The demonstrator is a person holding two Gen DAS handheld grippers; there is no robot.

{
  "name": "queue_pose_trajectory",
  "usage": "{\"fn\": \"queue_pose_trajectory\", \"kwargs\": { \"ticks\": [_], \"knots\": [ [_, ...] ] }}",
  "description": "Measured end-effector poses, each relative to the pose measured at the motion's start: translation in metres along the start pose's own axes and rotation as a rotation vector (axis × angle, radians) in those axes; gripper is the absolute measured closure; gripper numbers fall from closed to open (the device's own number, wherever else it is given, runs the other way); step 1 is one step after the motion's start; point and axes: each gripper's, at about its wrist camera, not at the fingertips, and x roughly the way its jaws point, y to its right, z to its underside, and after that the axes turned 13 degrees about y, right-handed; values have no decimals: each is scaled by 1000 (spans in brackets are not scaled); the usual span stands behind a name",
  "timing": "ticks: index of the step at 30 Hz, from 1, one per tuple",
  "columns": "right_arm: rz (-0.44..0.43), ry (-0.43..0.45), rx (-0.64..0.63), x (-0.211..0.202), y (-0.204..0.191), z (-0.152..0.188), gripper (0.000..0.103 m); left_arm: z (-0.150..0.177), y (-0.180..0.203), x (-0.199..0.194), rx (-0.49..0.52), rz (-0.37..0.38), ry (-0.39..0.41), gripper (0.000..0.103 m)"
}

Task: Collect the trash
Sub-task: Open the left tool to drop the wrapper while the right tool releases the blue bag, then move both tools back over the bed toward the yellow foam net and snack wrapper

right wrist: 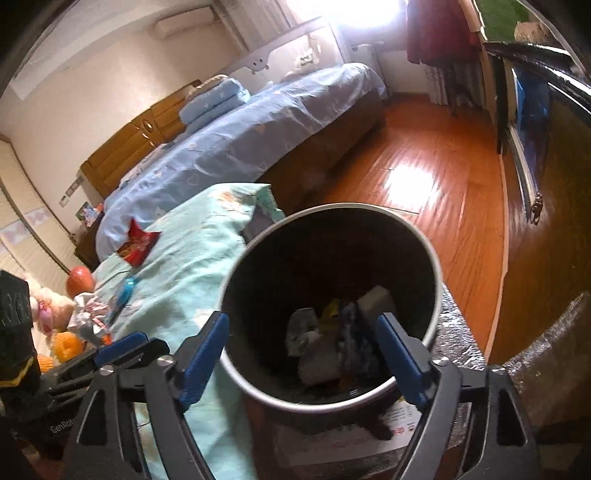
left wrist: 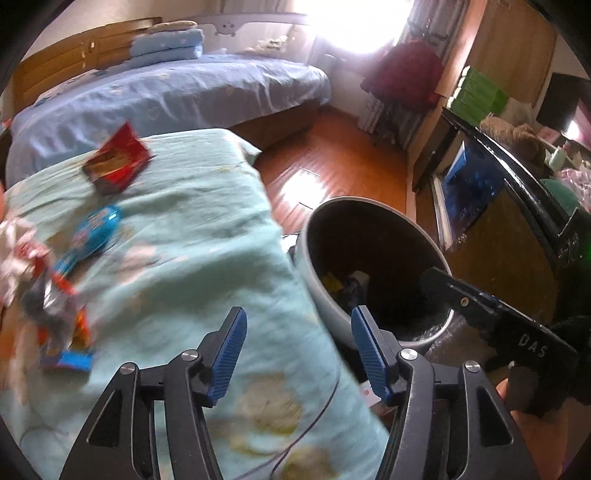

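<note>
left wrist: close, angled down over quilt (left wrist: 207, 236) | right wrist: above bin (right wrist: 437, 295) | shared: bin, quilt, bed (left wrist: 177, 96)

Bedroom with shiny wooden floor (right wrist: 436, 155), blue-sheeted bed (right wrist: 236, 144) far left against a cream wall (right wrist: 96, 74), blown-out window (left wrist: 354, 26) glaring at the back.

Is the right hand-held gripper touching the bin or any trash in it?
Apart. The right wrist view shows the right hand-held gripper open and empty over the bin; the trash lies at the bottom, below both fingers.
</note>
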Motion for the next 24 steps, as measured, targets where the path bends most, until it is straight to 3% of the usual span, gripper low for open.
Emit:
{"fn": "queue_pose_trajectory", "kwargs": {
  "ticks": [12, 24],
  "knots": [
    [-75, -23, -67, -10, -59, 28, 13, 33, -46, -65, -47, -98, 32, 44],
    [-152, -56, -142, -9, -119, 53, 13, 43, -106, -119, -160, -179, 69, 44]
  ]
}}
